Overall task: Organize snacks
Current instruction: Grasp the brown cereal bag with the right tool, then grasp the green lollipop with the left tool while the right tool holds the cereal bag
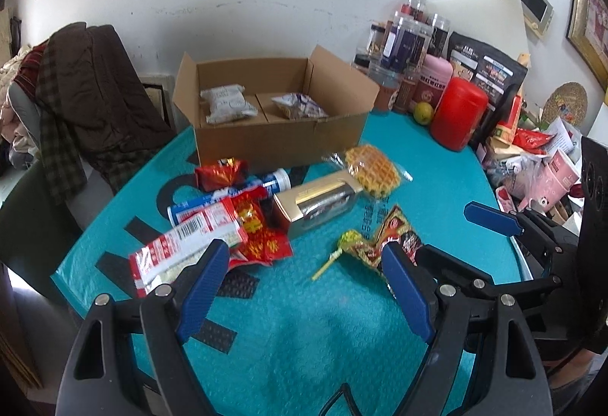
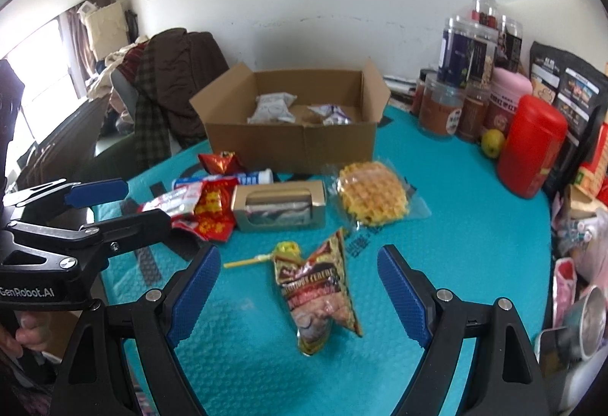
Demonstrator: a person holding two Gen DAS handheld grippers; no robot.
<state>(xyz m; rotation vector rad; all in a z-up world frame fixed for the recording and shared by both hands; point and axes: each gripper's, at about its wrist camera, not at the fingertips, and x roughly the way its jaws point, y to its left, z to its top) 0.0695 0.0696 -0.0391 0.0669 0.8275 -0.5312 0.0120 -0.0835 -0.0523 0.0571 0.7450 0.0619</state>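
Note:
An open cardboard box (image 1: 273,135) (image 2: 296,146) stands at the back of the teal mat with a white packet (image 1: 226,104) and a purple-white packet (image 1: 300,106) inside. In front lie a wrapped waffle (image 1: 374,171) (image 2: 372,193), a gold windowed box (image 1: 317,205) (image 2: 279,205), a lollipop (image 1: 351,239) (image 2: 285,249), red packets (image 1: 262,233) (image 2: 212,207) and a blue-white tube (image 1: 235,193). My right gripper (image 2: 300,294) is open above a dark snack bag (image 2: 323,290) (image 1: 395,233), its pads well apart from it. My left gripper (image 1: 306,287) is open and empty over bare mat, its left finger near a red-white packet (image 1: 182,249).
Jars, a red canister (image 1: 458,116) (image 2: 532,146), a yellow-green fruit (image 1: 423,112) and dark bags crowd the back right. Loose clutter (image 1: 539,173) lines the right edge. A chair piled with coats (image 1: 87,93) stands beyond the left edge. The teal mat (image 1: 304,340) covers the table.

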